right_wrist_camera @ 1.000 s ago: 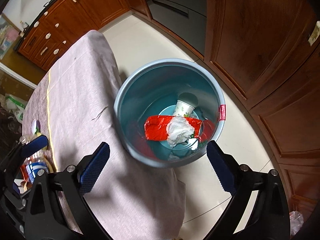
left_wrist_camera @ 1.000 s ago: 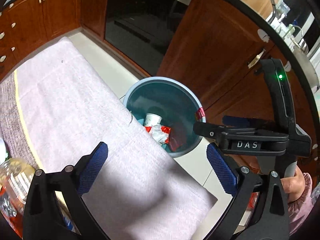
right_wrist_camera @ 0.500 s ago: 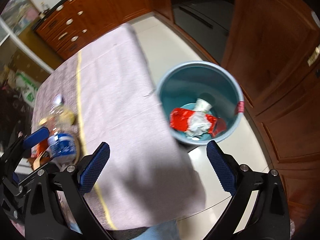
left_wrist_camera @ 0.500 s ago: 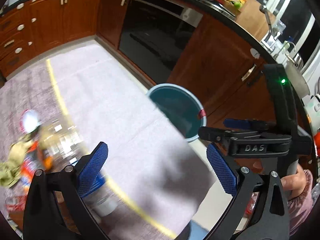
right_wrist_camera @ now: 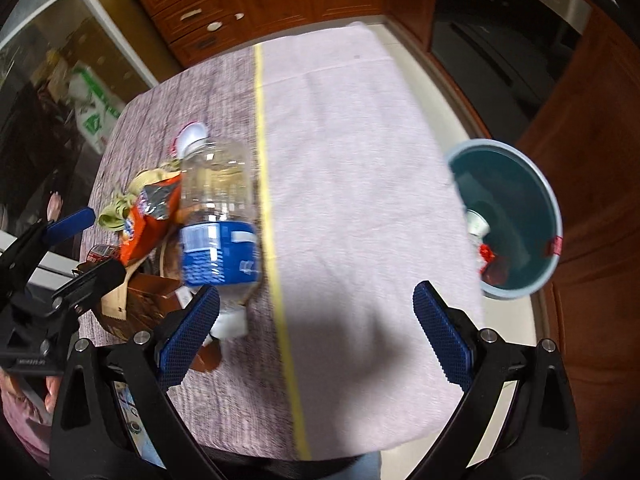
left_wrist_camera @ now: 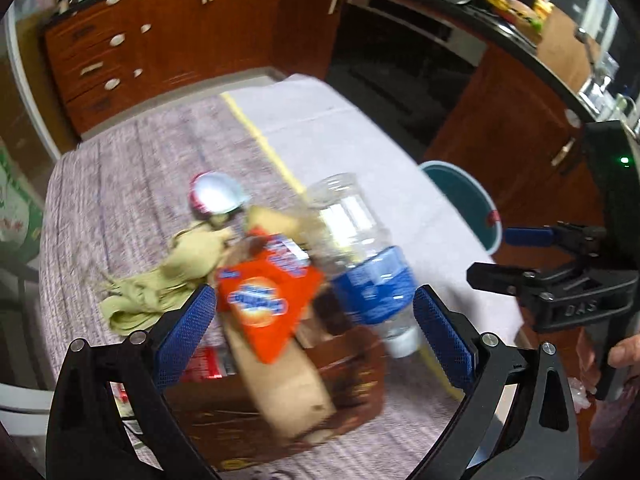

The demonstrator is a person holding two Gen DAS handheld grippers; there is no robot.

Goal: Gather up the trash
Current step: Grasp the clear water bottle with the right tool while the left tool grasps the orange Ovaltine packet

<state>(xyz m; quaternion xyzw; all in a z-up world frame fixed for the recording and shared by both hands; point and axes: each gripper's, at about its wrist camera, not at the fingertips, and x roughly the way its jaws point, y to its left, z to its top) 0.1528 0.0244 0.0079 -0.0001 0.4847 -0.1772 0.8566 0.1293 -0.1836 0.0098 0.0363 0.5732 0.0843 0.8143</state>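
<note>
Gaping wide and empty, both tongs, left (left_wrist_camera: 314, 334) and right (right_wrist_camera: 316, 334), seemingly above blurred bottle (left_wrist_camera: 362, 256).

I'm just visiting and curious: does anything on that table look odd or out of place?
Yes. A clear plastic bottle with a blue label lies tipped, its white cap pointing toward the camera, on a heap of litter: an orange snack bag, a crumpled yellowish cloth and a brown cardboard box. Both grippers are open and empty.

Worktop (right_wrist_camera: 360, 160): centre of the right wrist frame.
Bottle (right_wrist_camera: 218, 216): on it, left of centre.
Snack bag (right_wrist_camera: 146, 224): just left of bottle.
Bin (right_wrist_camera: 516, 216): right edge, off the worktop.
</note>
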